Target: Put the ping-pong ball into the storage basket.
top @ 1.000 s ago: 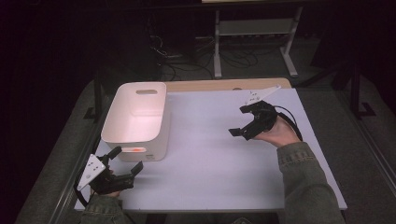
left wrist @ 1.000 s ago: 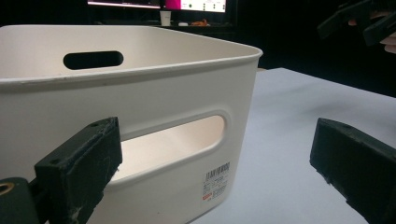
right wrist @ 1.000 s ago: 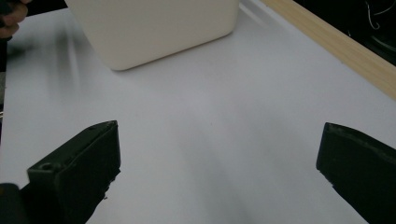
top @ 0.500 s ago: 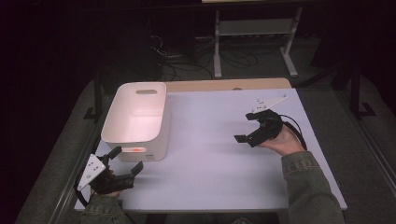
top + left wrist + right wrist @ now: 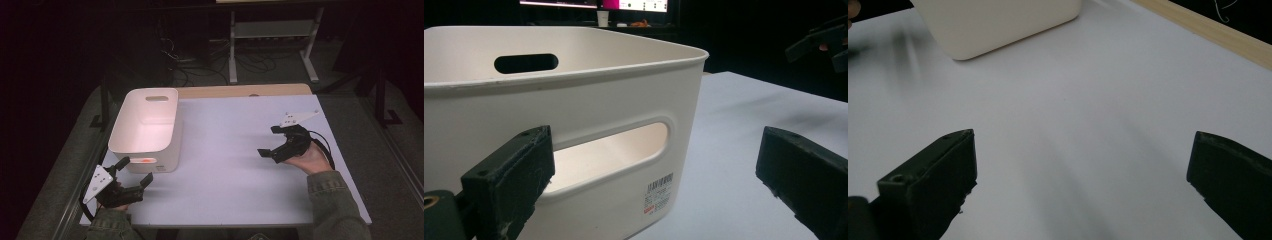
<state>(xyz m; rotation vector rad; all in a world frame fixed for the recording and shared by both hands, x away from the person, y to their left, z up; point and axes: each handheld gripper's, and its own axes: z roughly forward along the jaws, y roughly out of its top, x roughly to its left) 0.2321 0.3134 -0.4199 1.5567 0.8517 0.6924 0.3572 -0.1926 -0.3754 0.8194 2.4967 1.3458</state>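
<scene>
Left gripper (image 5: 134, 175): lower left of the high view, low over the table's near corner, jaws spread wide and holding nothing. They point at the short near wall of the bin, probably lined up for its handle slot.

Right gripper (image 5: 274, 141): right of centre in the high view, held in the person's right hand (image 5: 311, 159), jaws parted and empty, aimed leftward across the bare table top. It reads as waiting or on its way toward the bin, well apart from it.

White bin (image 5: 145, 127): left part of the high view, upright on the table, open side up, nothing visible inside. In the left gripper view its near wall takes up the left and centre, just beyond the jaws.

Handle slot (image 5: 611, 150): centre of the left gripper view, between the two jaw tips; a likely place to grip.

Label sticker (image 5: 657, 193): lower centre of that view, under the slot.

Table (image 5: 240, 190): white top; the bin sits near its left edge, within easy reach of the left gripper.
</scene>
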